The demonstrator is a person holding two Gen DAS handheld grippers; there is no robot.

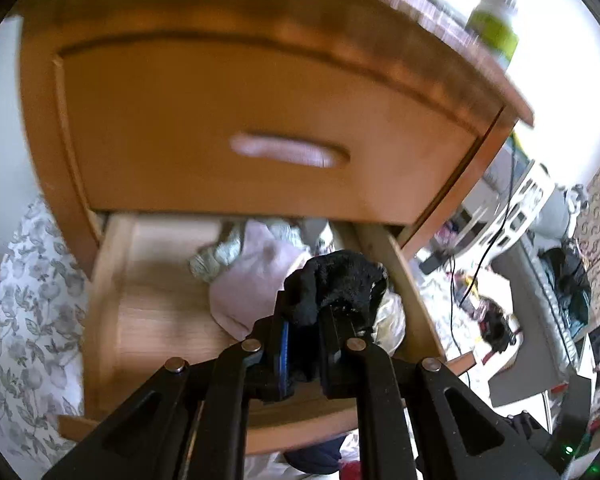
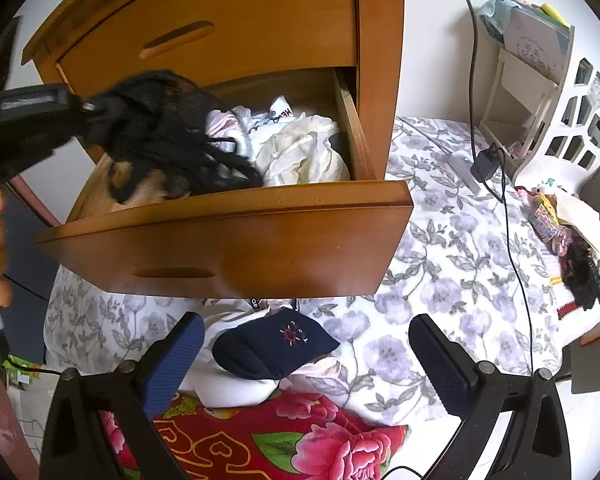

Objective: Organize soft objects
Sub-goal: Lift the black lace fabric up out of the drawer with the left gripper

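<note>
Floral bedding is seen spread beneath a wooden nightstand, whose lower drawer is pulled out and partly filled with pale, crumpled garments. A black fuzzy sock is shown clamped between the nearly closed jaws of the left gripper; in the right wrist view it is blurred and held above the open drawer, over its left part. The right gripper is shown released, its blue-padded fingers spread wide with nothing between them, above a navy cap lying on white cloth. A red floral fabric is seen below the cap. A green-labelled bottle is seen on the nightstand top, and a white openwork basket stands at the far right.
</note>
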